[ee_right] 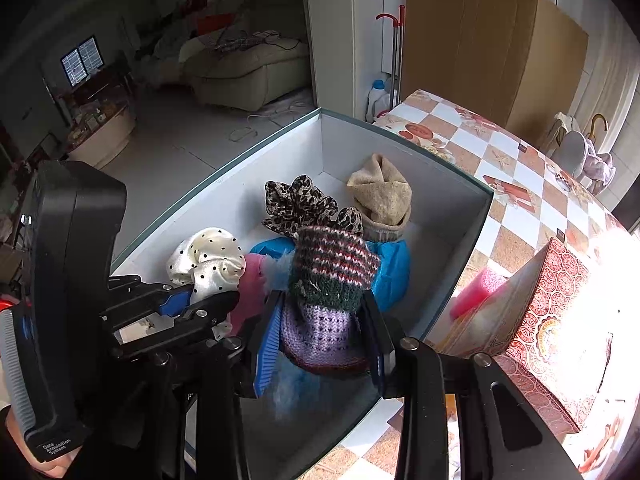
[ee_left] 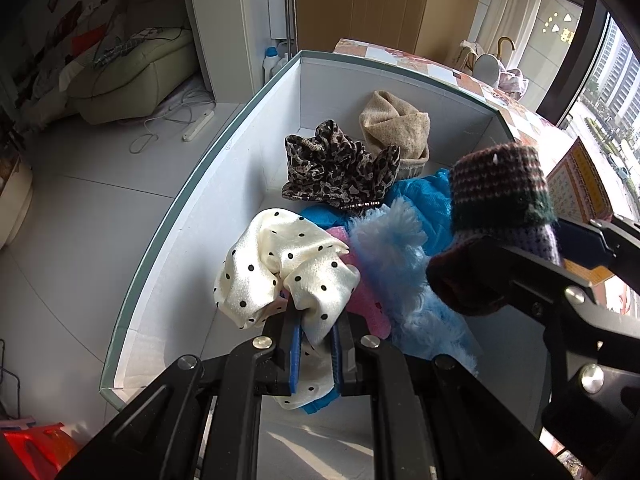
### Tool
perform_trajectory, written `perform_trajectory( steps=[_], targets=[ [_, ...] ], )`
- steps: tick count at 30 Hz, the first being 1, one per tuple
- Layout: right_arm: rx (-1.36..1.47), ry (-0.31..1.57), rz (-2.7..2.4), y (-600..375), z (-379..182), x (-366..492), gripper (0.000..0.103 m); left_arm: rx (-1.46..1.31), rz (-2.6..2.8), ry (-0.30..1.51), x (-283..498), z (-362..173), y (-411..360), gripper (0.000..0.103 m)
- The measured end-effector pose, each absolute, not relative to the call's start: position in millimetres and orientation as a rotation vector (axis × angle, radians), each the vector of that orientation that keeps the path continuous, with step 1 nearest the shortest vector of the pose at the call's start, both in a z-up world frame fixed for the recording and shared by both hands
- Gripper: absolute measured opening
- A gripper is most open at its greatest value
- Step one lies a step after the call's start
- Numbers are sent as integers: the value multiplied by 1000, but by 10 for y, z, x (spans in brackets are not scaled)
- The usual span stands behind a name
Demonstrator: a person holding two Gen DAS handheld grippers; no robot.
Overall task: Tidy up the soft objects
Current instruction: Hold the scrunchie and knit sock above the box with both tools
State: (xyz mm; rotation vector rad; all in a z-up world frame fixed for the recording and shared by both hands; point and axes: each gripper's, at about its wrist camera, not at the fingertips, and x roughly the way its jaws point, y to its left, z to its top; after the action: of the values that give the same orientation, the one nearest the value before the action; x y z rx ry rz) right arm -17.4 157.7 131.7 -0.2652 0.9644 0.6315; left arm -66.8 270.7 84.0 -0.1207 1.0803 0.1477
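The left gripper point(ee_left: 316, 344) has its fingers clamped on a cream dotted scrunchie point(ee_left: 280, 272), held over the near end of the white box point(ee_left: 256, 128); the cloth hides most of the finger pads. The right gripper point(ee_right: 320, 344) has its fingers closed against the sides of a striped knit hat point(ee_right: 332, 276), which hangs above the box's contents and covers part of what lies below it.

Inside the box lie one leopard scrunchie point(ee_left: 336, 172), one beige knit hat point(ee_left: 396, 128) at the far end, one blue quilted cloth point(ee_left: 420, 200) half buried under the others, one fluffy light-blue piece point(ee_left: 396, 256), and one pink item point(ee_left: 364, 304) of which only an edge shows, so its kind is hard to tell. That makes five soft things in the box and two in the grippers.

The box stands on a checkered counter point(ee_right: 520, 168). Just beside it sits a red patterned box point(ee_right: 552, 300), cut off by glare on its right side, with something pink point(ee_right: 476, 288) poking out that is too blurred to name.
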Motion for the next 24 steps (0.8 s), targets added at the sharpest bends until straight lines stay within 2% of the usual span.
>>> perform_trajectory(
  steps=[24],
  targets=[
    [-264, 953, 629, 1551, 1375, -172, 38, -104, 151, 1063, -698, 918, 2645, 13]
  ],
)
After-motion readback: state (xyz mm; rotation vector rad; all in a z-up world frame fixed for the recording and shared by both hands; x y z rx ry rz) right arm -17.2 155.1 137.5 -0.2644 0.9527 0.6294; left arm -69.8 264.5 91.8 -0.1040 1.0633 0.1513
